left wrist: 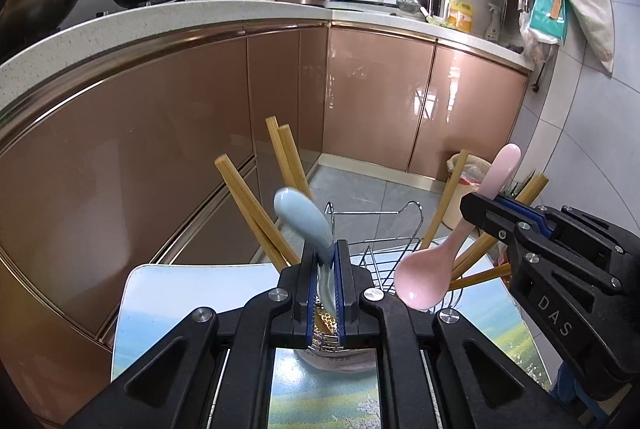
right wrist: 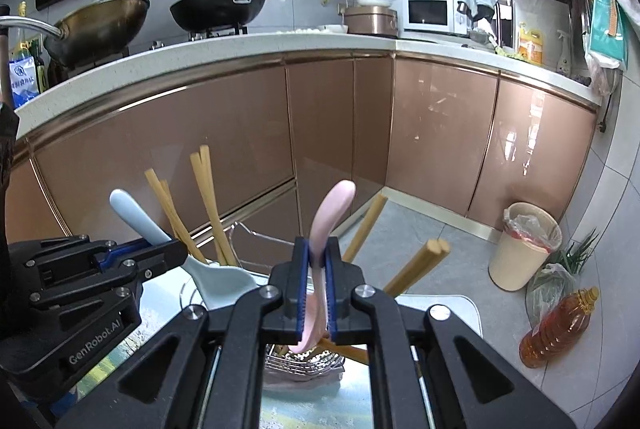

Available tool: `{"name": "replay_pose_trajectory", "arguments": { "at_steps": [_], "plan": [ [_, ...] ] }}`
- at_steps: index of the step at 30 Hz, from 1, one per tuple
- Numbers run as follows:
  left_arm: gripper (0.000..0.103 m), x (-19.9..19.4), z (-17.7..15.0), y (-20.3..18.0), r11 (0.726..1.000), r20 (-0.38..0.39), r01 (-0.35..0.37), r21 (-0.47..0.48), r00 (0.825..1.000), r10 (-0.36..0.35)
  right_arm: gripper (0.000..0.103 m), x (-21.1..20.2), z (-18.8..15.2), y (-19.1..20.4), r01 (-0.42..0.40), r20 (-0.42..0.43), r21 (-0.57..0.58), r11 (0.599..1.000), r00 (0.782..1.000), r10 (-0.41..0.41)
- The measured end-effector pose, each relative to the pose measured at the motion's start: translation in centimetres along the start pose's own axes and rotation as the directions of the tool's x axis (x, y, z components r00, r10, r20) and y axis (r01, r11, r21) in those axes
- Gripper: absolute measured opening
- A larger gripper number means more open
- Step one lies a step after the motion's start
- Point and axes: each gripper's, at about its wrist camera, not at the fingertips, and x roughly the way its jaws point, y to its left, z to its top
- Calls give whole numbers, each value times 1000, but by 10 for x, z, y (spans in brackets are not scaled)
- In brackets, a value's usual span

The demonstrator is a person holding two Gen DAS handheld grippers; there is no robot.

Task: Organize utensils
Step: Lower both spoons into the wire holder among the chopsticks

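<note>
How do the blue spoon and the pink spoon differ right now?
The blue spoon is pale blue and clamped in the left gripper; the pink spoon is pink and clamped in the right gripper. Both are held by the handle, bowl end down, over the wire rack that holds the chopsticks.

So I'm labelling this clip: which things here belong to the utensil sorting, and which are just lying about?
Job:
blue spoon in left gripper
pink spoon in right gripper
chopsticks
wire holder

Lying about:
woks
microwave
bin
oil bottle
</note>
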Motion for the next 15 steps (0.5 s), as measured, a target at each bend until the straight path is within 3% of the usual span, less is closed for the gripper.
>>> {"name": "replay_pose_trajectory", "arguments": {
  "at_steps": [15],
  "plan": [
    [8,9,-5,0,1000,-17,-1,-13,1000,1,8,8,-3,6,-13,-31,-39,999,999,11]
  ]
}}
